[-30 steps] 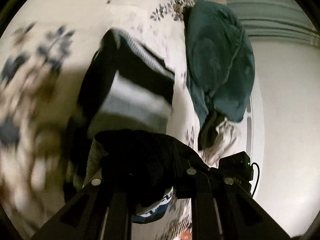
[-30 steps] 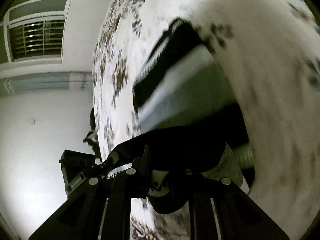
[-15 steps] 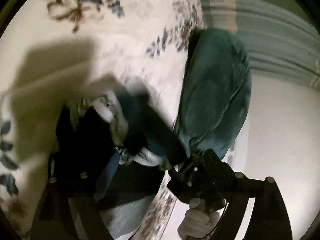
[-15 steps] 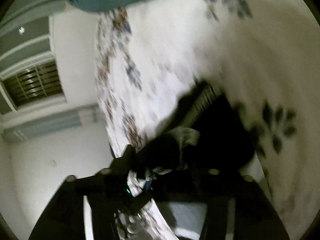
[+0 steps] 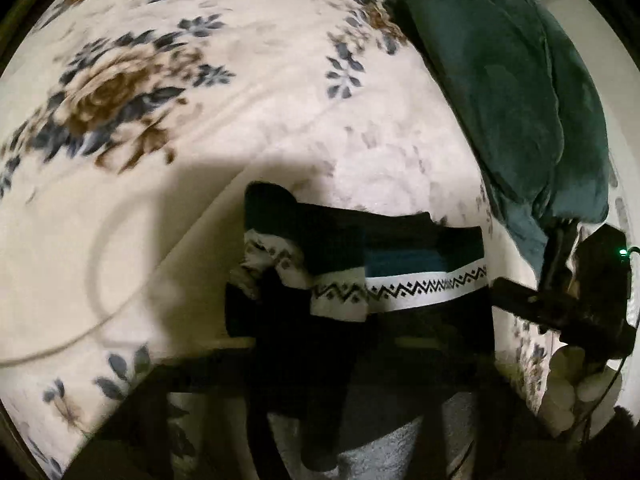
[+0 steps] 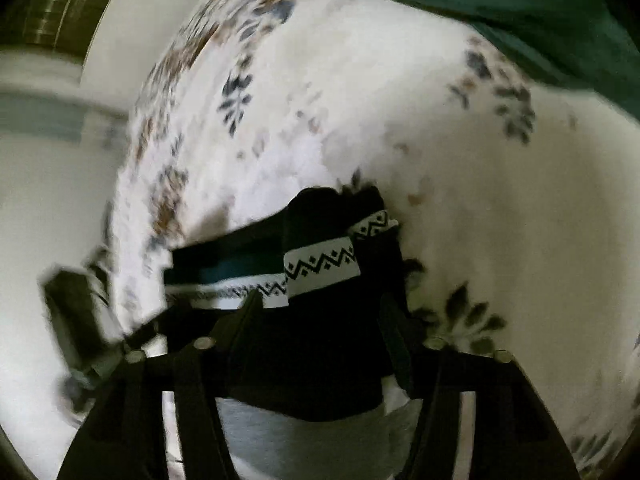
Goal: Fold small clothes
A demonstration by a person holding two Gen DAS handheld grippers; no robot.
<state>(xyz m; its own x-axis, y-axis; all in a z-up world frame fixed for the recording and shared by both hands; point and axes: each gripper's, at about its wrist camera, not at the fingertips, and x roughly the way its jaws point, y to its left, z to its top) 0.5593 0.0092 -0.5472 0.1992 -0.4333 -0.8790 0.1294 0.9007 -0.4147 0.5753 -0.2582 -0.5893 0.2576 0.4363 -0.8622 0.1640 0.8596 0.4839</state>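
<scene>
A small dark knit sweater (image 5: 376,268) with a teal stripe and a white zigzag band lies bunched on the floral bedsheet (image 5: 200,80). My left gripper (image 5: 312,360) is shut on its dark cloth at the near edge. The sweater also shows in the right wrist view (image 6: 320,264), where my right gripper (image 6: 316,320) is shut on its folded dark edge. The right gripper's body (image 5: 568,304) and the hand holding it show at the right of the left wrist view. Grey cloth of the sweater hangs below both grippers.
A dark green blanket (image 5: 512,92) is heaped at the far right of the bed, and shows along the top in the right wrist view (image 6: 500,4). A thin white cable (image 5: 100,264) loops on the sheet at left. A white wall and a window (image 6: 60,8) lie beyond the bed's edge.
Both grippers have carried the sweater's edge over and down toward the sheet, folding it on itself. The zigzag band now faces up. The views have swung toward the bed.
</scene>
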